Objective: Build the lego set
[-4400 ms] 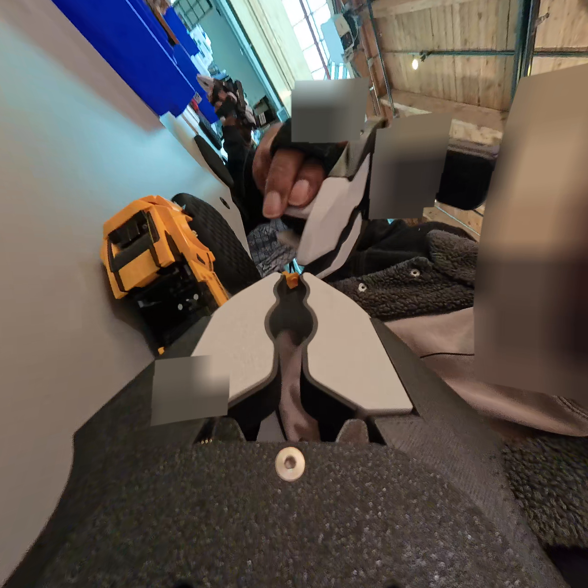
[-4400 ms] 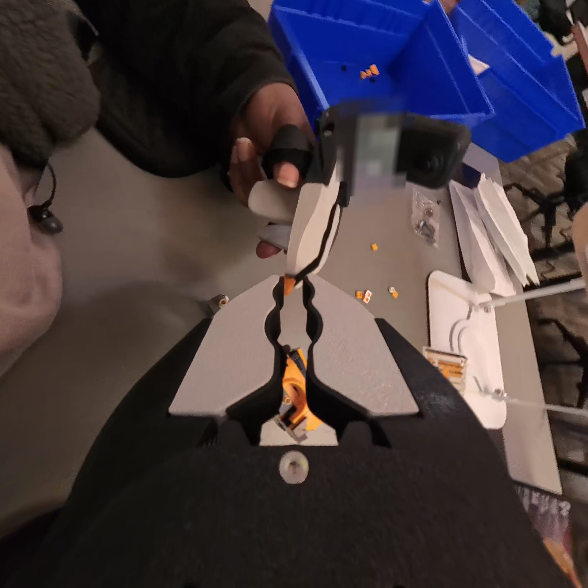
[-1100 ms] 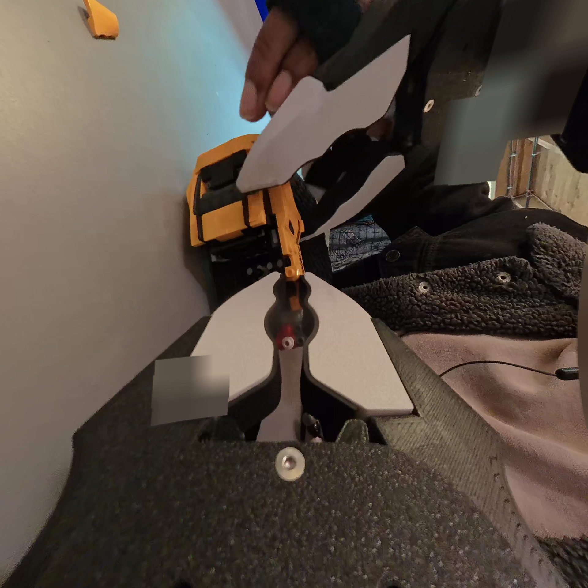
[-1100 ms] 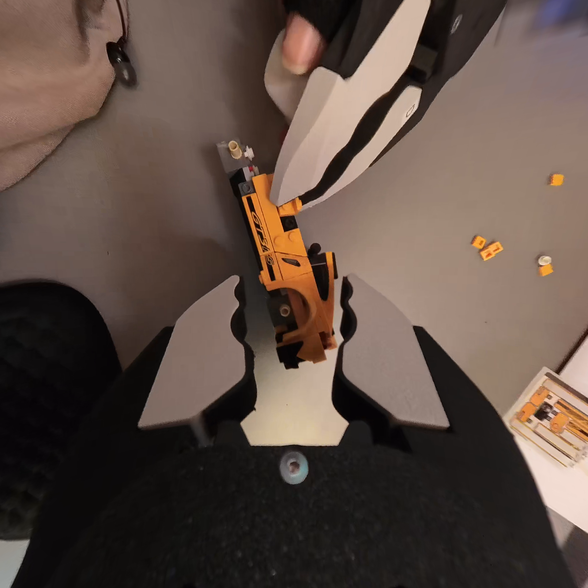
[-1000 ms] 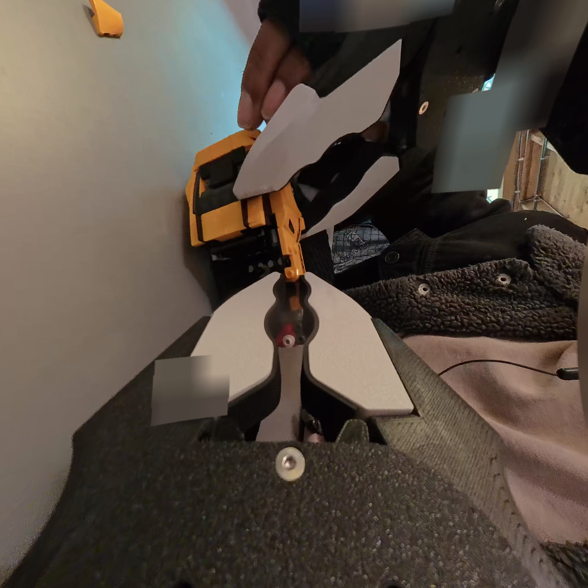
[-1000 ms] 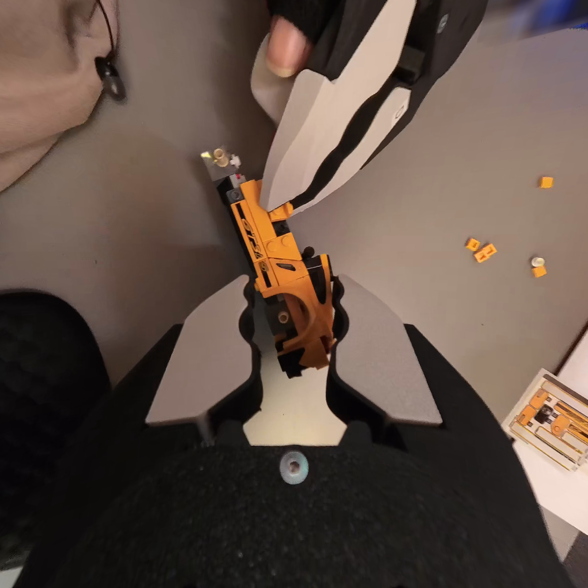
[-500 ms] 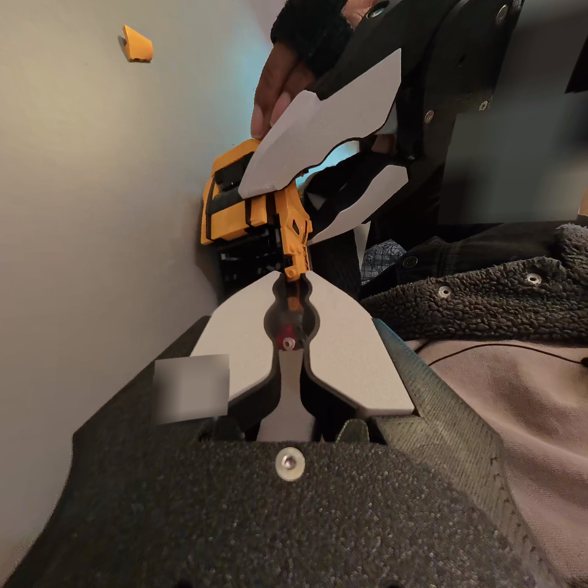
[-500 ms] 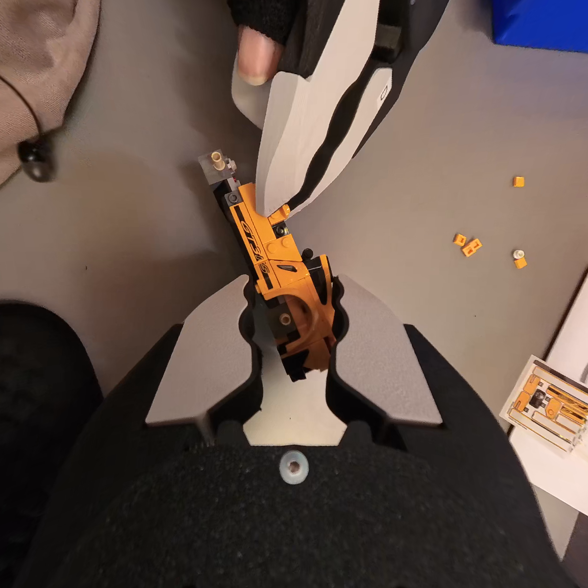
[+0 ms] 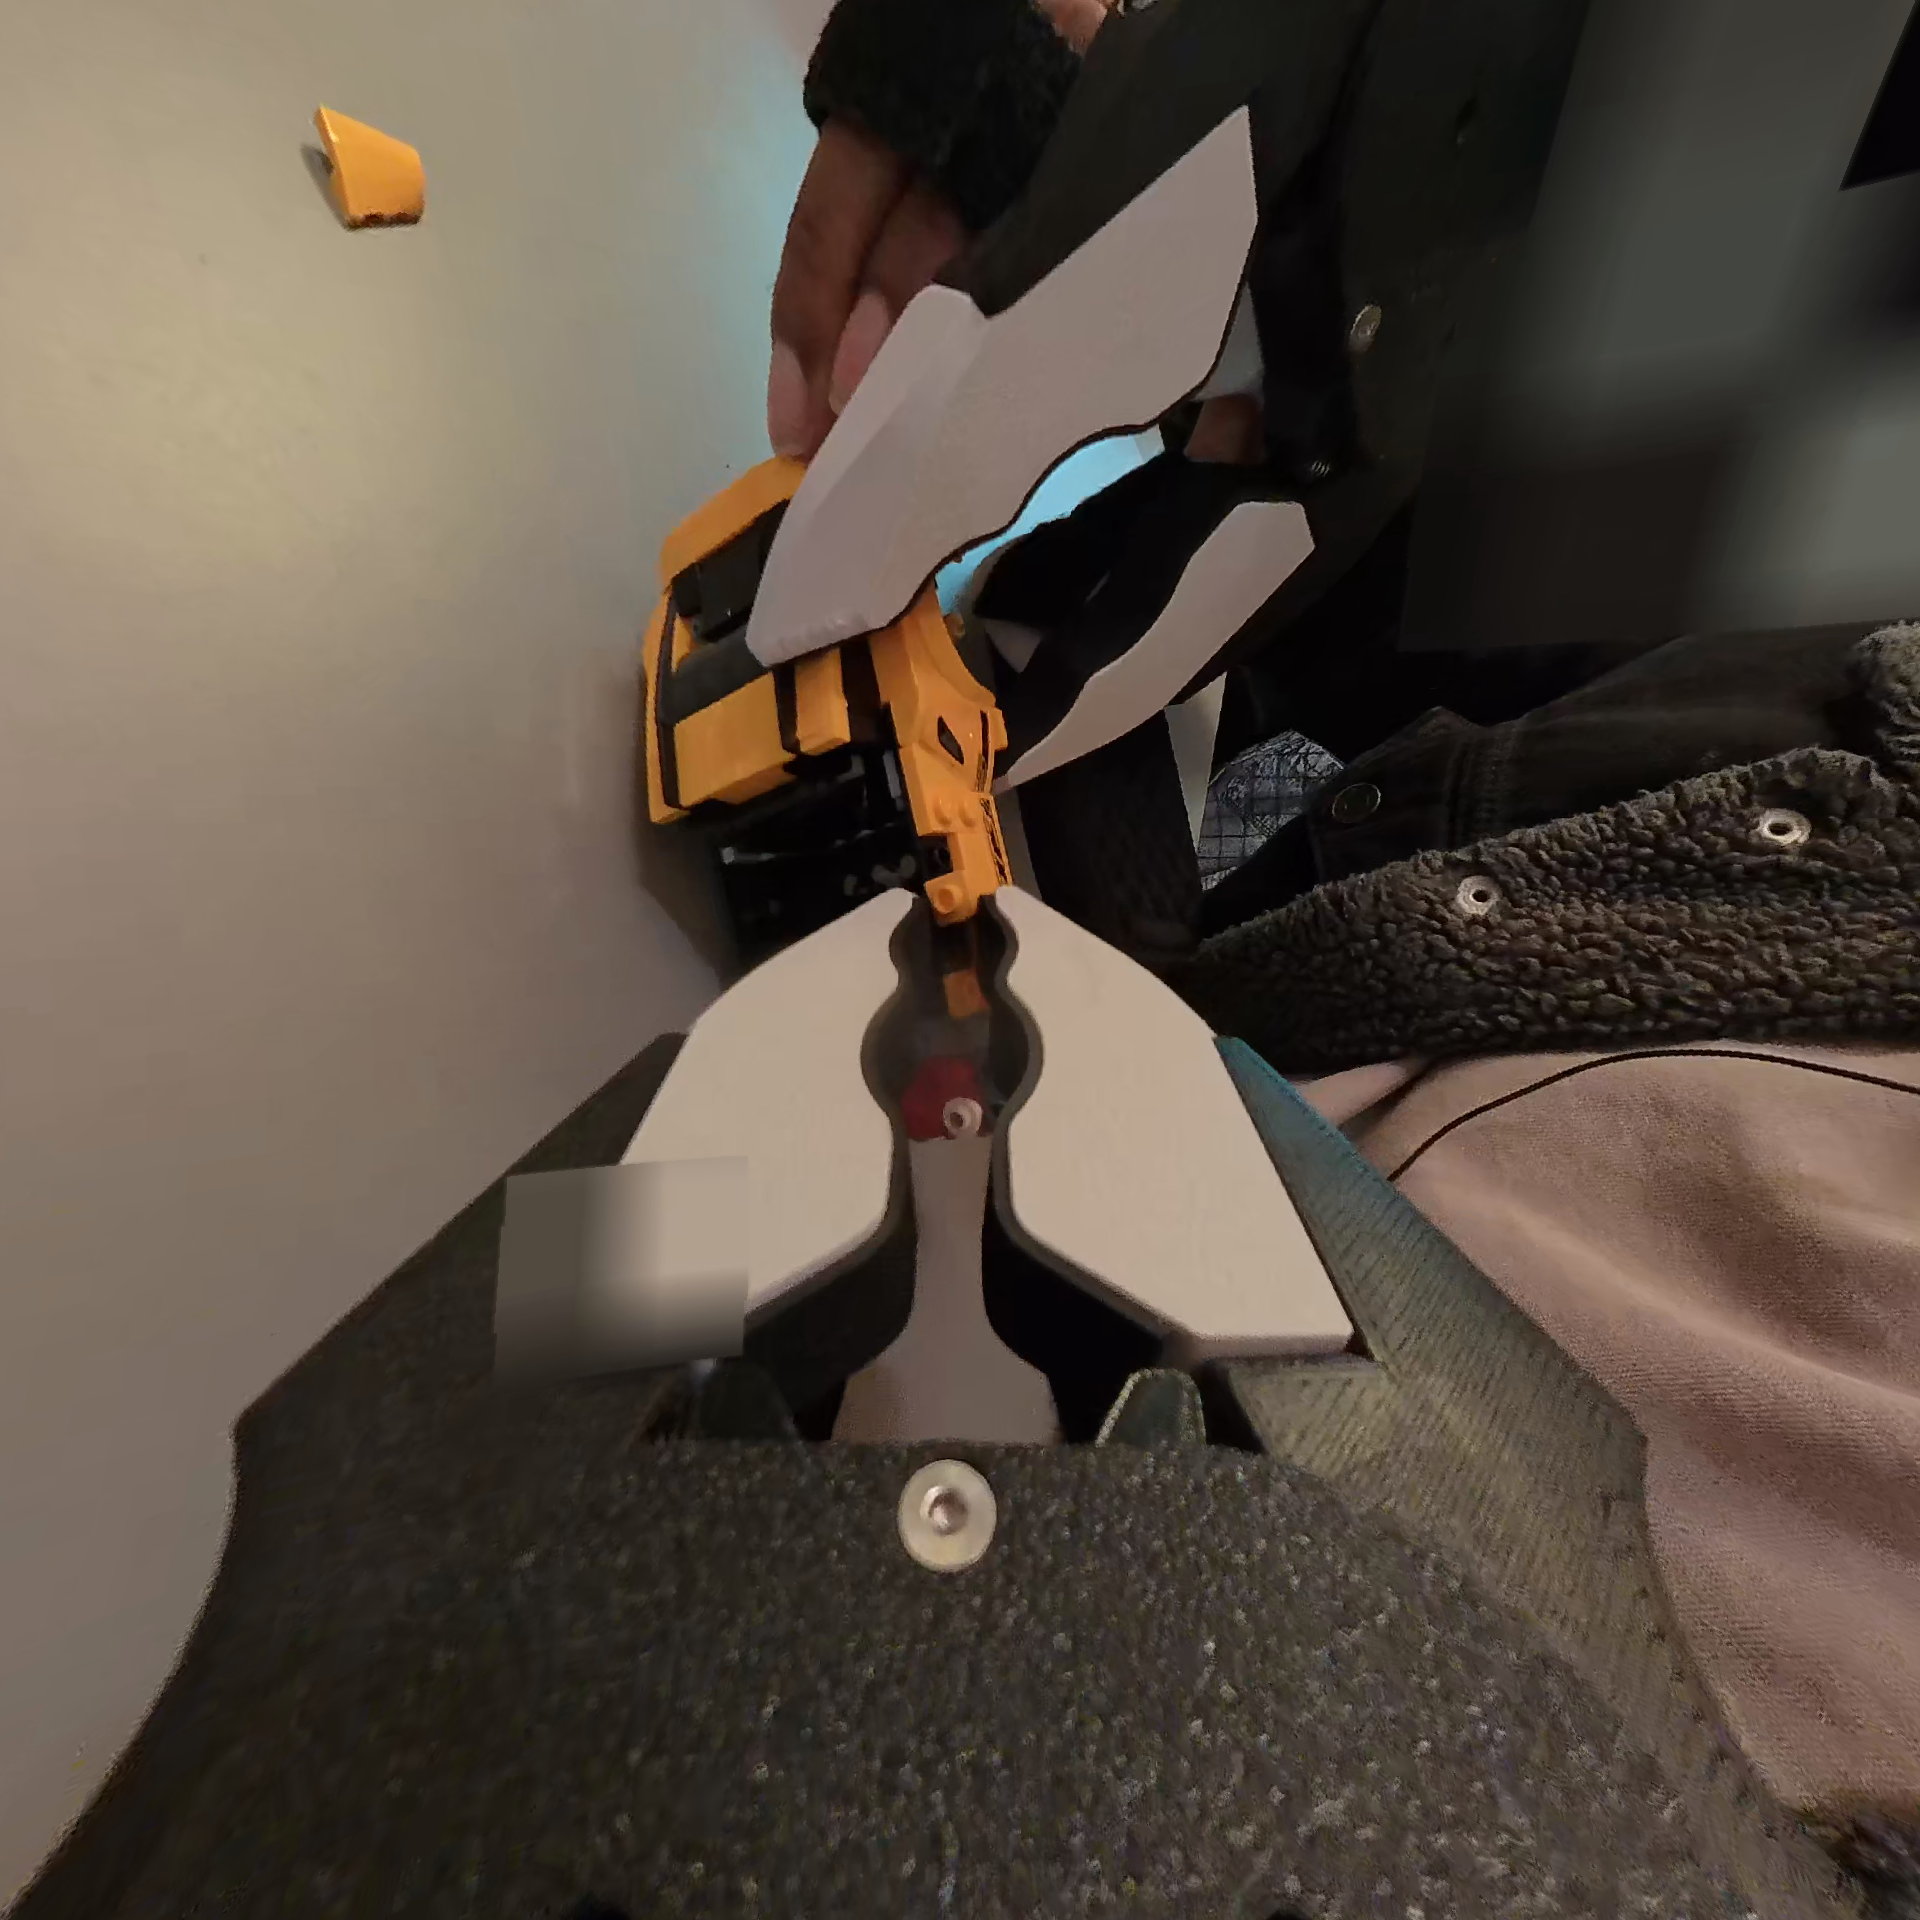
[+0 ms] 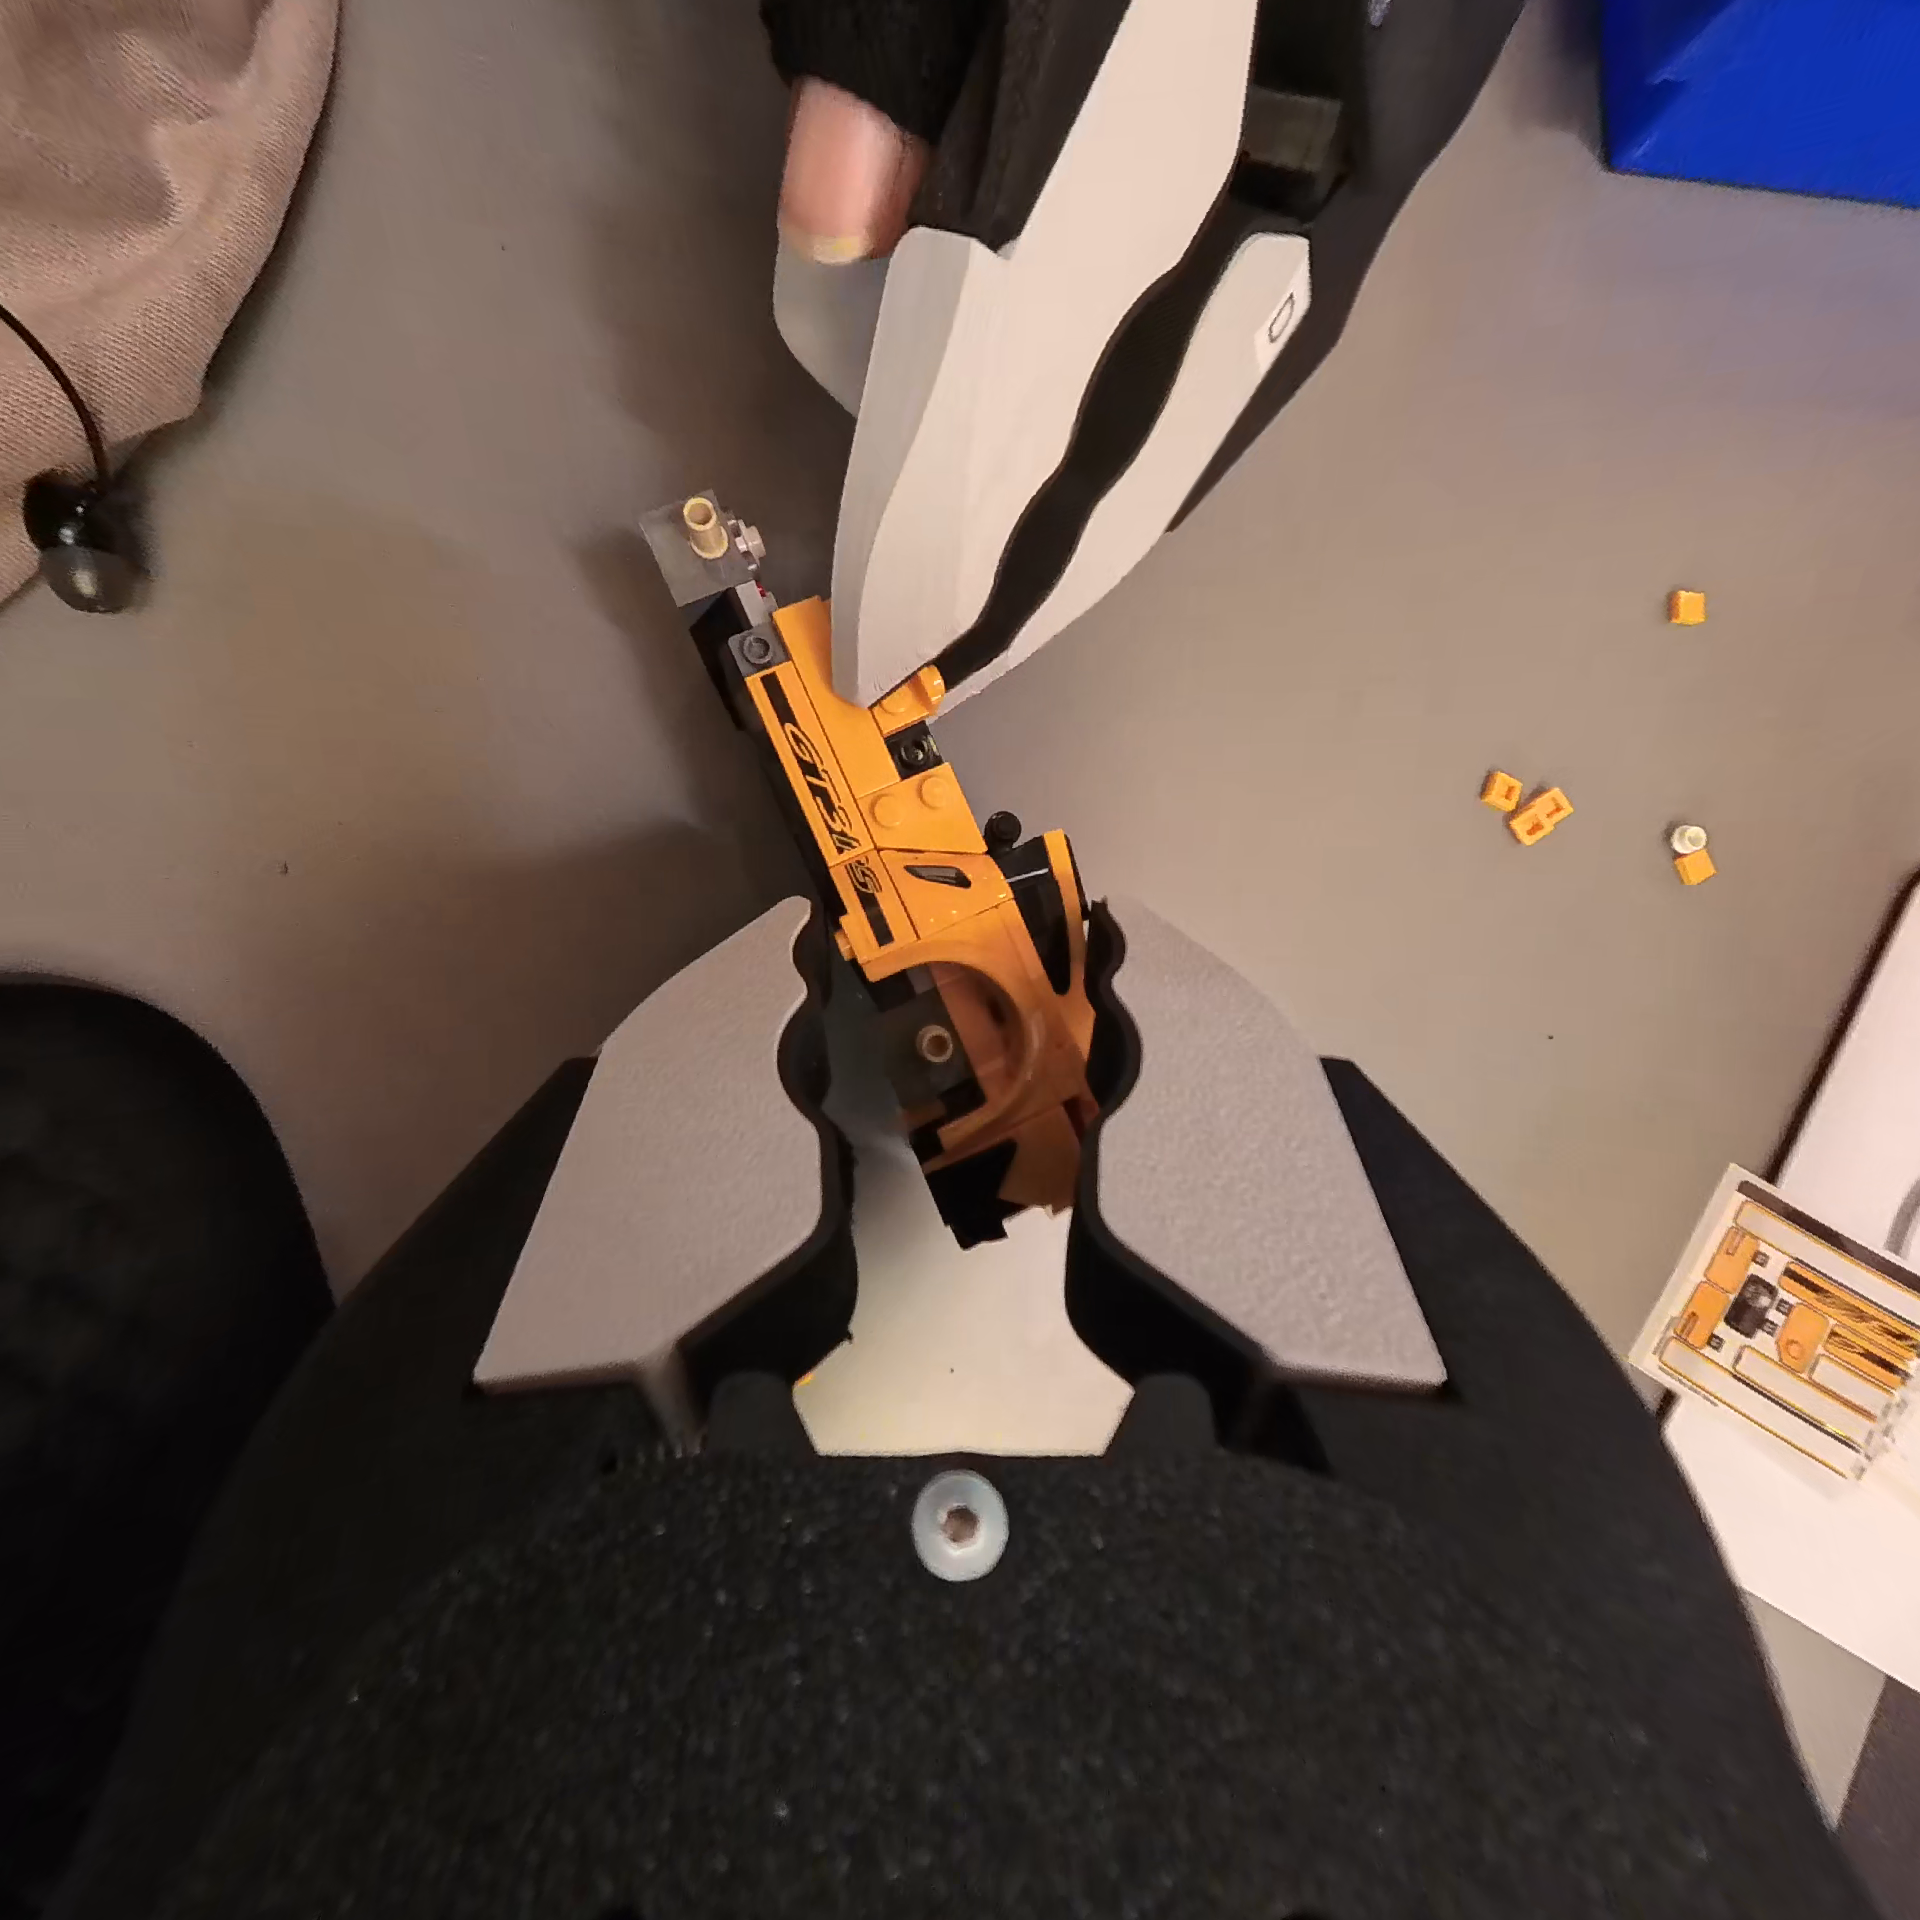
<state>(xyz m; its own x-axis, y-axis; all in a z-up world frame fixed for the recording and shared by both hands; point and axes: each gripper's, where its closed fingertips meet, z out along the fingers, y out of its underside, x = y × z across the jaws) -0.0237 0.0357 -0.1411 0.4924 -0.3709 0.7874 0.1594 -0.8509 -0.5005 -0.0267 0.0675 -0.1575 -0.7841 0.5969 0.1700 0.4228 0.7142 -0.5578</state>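
— Grey surface runs under everything. What sits nearest the right camera?

— The right claw, its jaws set fairly wide on the rear block of an orange and black brick-built car section. Both pads look pressed against that block's sides, and the section is tilted, nose away to the left.

— And farther along the section?

— The left claw comes in from above, nearly closed, pinching a small orange stud piece on the section's upper edge. A person's hand in a dark fingerless glove grips that claw's handle.

— From the left camera?

— The left claw shows its fingertips almost together around the thin orange end of the section; a red round part lies in the hollow behind the tips. Beyond, the right claw straddles the orange body.

— Around them?

— Loose small orange pieces lie well apart on the right, a sticker sheet rests on a white tray at the right edge, and a blue bin stands in the far corner. One orange wedge piece lies alone.
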